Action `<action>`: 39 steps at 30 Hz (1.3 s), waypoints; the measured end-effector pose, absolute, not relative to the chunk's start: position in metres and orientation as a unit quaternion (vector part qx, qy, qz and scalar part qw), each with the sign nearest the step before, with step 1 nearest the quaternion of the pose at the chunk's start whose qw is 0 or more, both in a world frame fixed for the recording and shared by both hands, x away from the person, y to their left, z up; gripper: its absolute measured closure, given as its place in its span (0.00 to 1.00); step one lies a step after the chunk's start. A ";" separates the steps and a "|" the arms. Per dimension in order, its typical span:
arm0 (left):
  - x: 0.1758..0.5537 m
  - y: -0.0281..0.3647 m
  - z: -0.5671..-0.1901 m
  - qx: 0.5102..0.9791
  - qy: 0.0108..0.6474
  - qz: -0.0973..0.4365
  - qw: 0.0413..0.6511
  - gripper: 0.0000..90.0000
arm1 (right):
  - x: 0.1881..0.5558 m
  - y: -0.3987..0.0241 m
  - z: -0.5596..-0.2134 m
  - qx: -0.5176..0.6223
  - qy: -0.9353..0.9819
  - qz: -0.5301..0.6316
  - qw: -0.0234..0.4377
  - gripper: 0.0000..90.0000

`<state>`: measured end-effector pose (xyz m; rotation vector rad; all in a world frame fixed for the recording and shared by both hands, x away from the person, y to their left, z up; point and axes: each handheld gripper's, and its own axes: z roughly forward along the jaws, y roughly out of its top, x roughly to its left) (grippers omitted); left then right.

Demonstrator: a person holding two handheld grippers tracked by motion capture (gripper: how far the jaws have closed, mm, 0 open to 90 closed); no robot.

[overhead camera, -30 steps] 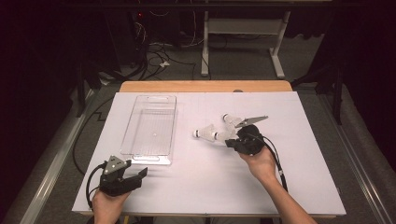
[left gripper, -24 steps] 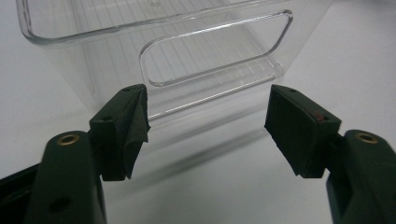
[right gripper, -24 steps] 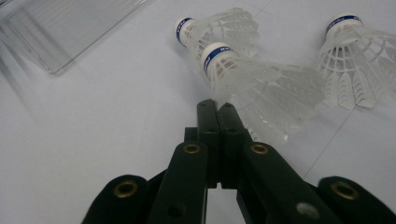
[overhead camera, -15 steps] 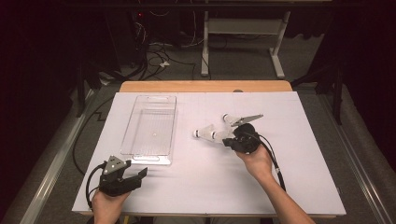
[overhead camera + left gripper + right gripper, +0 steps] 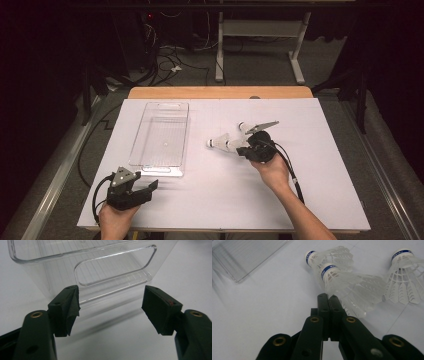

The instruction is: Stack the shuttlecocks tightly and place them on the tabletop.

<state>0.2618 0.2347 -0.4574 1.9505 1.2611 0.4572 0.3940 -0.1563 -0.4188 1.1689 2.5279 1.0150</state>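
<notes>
Altogether three shuttlecocks [image 5: 352, 287], one clear bin [image 5: 162, 134].

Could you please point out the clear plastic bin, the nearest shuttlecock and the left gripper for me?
clear plastic bin [image 5: 161, 135], high view, on its ribbed floor.
nearest shuttlecock [image 5: 352, 287], right gripper view, on its white skirt.
left gripper [image 5: 111, 312], left gripper view, midway between its open jaws.

We see a white worktop [image 5: 200, 200] carrying a clear plastic bin [image 5: 161, 137] on its left half, and three white shuttlecocks [image 5: 220, 142] lying close together right of it, near the middle.
</notes>
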 end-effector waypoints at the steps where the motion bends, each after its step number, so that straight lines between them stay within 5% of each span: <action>1: 0.262 0.235 -0.457 0.763 0.493 0.179 0.378 0.35 | 0.394 -0.156 -0.419 0.393 0.850 0.340 0.088 1.00; 39: 0.263 0.233 -0.458 0.767 0.490 0.175 0.375 0.35 | 0.411 -0.139 -0.424 0.385 0.856 0.336 0.073 1.00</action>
